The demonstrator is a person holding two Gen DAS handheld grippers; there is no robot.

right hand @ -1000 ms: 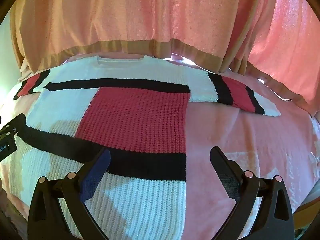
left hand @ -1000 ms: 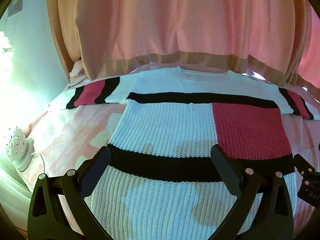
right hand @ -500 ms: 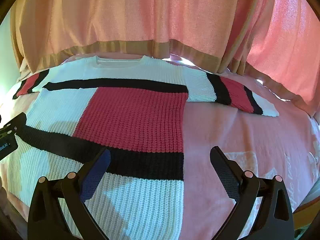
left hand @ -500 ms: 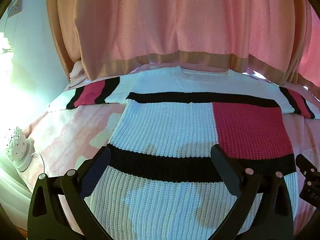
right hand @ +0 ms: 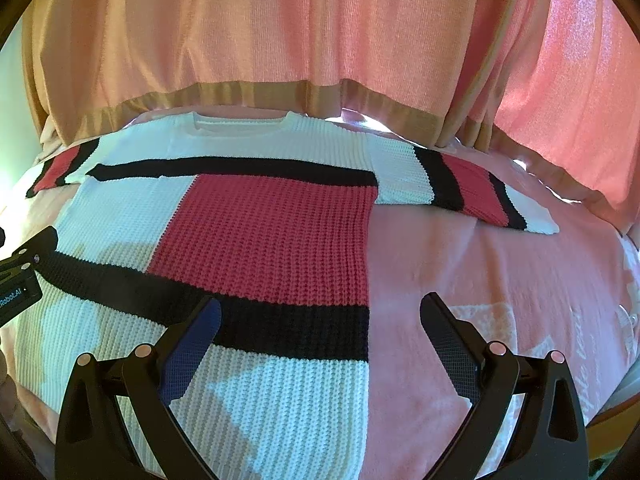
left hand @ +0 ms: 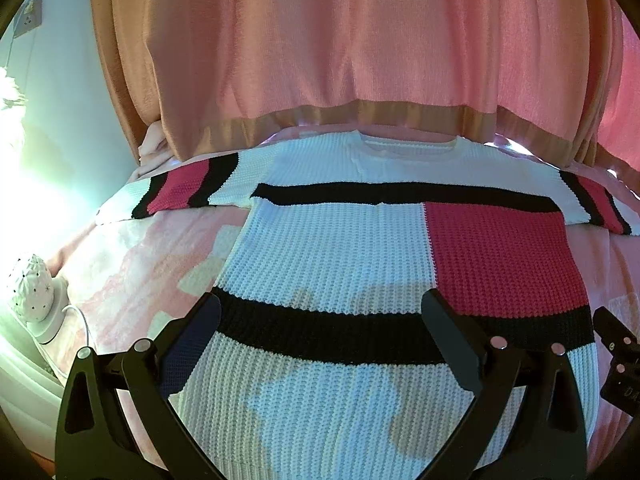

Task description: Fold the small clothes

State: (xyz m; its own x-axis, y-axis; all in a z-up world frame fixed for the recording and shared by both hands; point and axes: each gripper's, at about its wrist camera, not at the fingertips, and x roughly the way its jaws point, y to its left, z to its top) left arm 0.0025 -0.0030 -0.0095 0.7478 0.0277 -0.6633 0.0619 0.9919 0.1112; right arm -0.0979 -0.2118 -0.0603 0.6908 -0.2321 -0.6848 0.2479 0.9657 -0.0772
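Note:
A knit sweater point(left hand: 332, 256) in white, black and red blocks lies flat, face up, on a pink blanket, collar toward the curtain, both sleeves spread out sideways. It also shows in the right wrist view point(right hand: 264, 232). My left gripper point(left hand: 320, 316) is open and empty, hovering above the lower left part of the sweater. My right gripper point(right hand: 320, 316) is open and empty above the sweater's lower right edge. The right sleeve point(right hand: 468, 192) lies on the blanket beyond it. The left sleeve point(left hand: 180, 192) lies far left.
A pink blanket point(right hand: 500, 280) covers the bed. An orange-pink curtain point(left hand: 340, 48) hangs right behind the sweater. A white studded lamp point(left hand: 32, 292) with a cord stands at the bed's left edge. The other gripper's body point(left hand: 616, 364) shows at right.
Both grippers have drifted slightly; the sweater sits a little further left in the right wrist view. The sweater itself has not moved and both grippers stay open.

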